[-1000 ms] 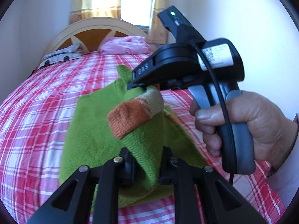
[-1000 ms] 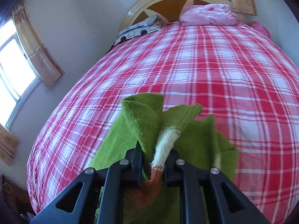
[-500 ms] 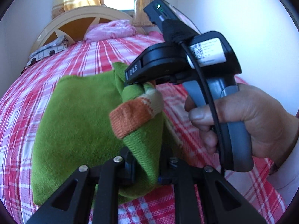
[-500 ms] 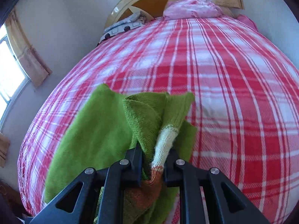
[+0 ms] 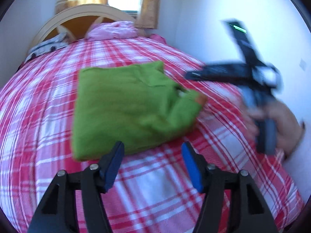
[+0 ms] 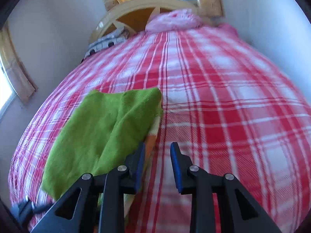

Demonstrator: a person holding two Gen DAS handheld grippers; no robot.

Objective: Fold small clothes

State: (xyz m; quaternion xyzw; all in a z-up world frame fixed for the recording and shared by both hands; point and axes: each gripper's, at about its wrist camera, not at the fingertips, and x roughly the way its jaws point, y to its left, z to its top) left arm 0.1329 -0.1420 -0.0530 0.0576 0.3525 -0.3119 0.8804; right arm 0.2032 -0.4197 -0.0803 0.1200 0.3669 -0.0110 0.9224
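Sweater, green and folded, lies flat on the plaid bedspread, its orange cuff poking out at the right edge. The left gripper hangs just short of the sweater's near edge, its jaws opening with only bedspread between them. The right gripper is also opening and grips nothing; its left finger sits just beside the sweater's right edge. In the left view it is motion-blurred, in a hand. A pink pillow lies by the headboard.
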